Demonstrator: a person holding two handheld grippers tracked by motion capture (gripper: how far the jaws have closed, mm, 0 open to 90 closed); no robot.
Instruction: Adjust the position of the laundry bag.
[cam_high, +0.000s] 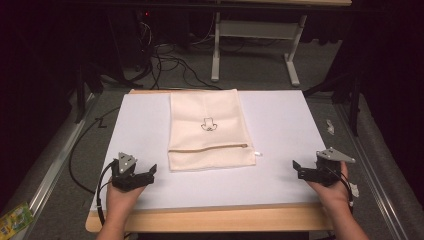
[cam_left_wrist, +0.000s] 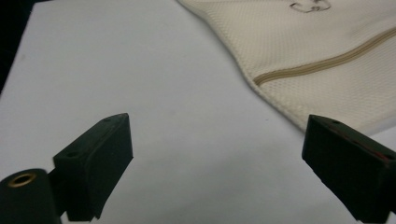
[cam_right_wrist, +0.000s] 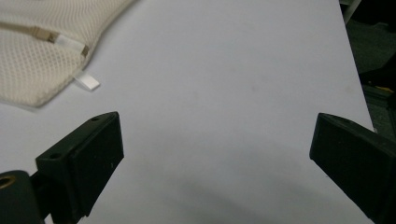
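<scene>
A cream mesh zip pouch (cam_high: 209, 131) lies flat at the middle of a white table mat (cam_high: 280, 120), its zipper (cam_high: 207, 148) running across near its front edge. The left gripper (cam_high: 149, 173) and right gripper (cam_high: 298, 169) hover on either side, jaws spread wide and empty, well apart from the pouch.

We see a wooden tabletop (cam_high: 210, 220) covered by a white sheet (cam_high: 280, 125). A cream mesh bag (cam_high: 207, 127) lies flat on the sheet's middle, its zipper (cam_high: 207, 148) running near the front edge.
</scene>
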